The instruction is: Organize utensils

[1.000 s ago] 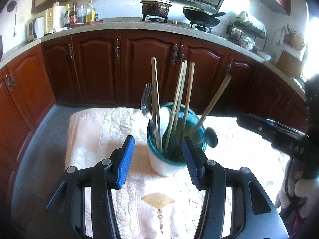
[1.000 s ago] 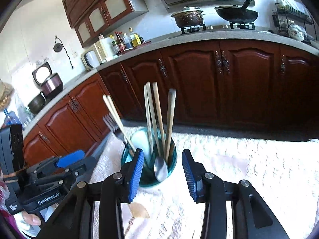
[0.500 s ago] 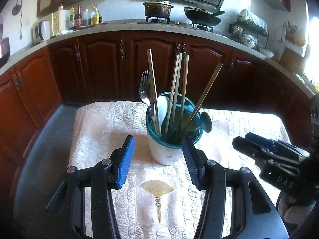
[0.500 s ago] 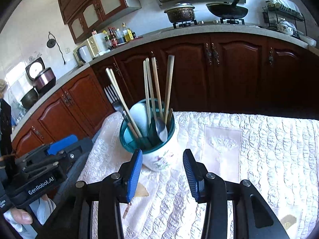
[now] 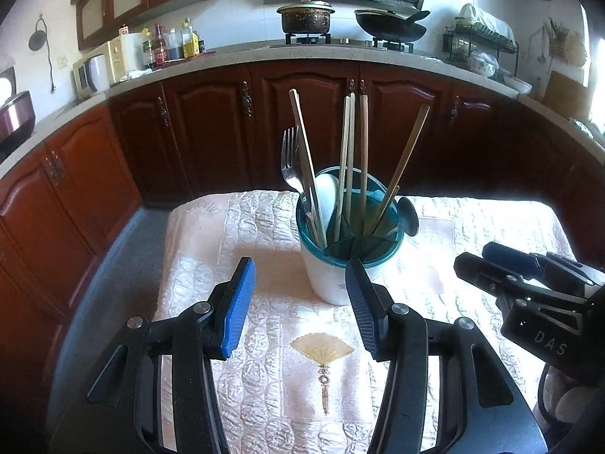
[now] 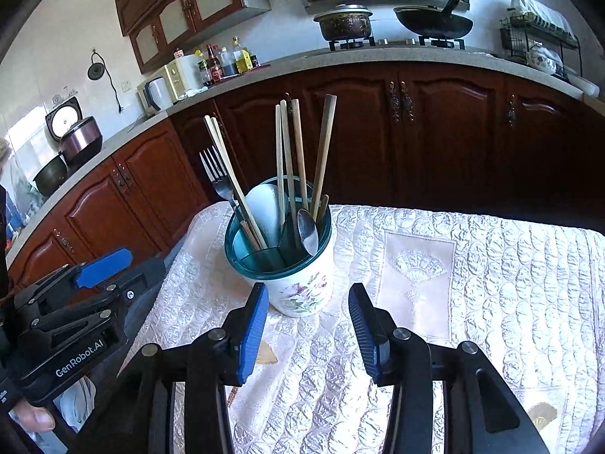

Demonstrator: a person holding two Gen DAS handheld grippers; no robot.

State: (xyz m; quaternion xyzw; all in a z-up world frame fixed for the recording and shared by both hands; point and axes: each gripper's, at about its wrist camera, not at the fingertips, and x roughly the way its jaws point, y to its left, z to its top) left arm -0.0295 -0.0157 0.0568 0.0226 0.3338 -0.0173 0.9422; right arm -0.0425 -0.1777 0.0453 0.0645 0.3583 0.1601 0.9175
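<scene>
A white floral utensil holder (image 5: 332,283) (image 6: 298,276) with a teal divider rim stands upright on the quilted tablecloth (image 5: 264,227) (image 6: 491,265). It holds several wooden chopsticks (image 5: 363,151) (image 6: 291,151), a fork (image 5: 290,162) (image 6: 219,181), a white spoon (image 5: 327,193) (image 6: 264,204) and a metal spoon (image 6: 307,227). My left gripper (image 5: 298,276) (image 6: 132,265) is open and empty, its fingertips just short of the holder. My right gripper (image 6: 308,295) (image 5: 487,261) is also open and empty, facing the holder from the other side.
Dark wooden cabinets (image 5: 211,132) and a counter with a pot (image 5: 305,17) and a wok (image 5: 389,28) run behind the table. Grey floor (image 5: 124,265) lies left of the cloth. A person's thumb (image 6: 38,420) holds the left gripper's handle.
Both grippers have drawn back from the holder, which now stands farther ahead of the fingertips. The right gripper's jaws stand slightly wider.
</scene>
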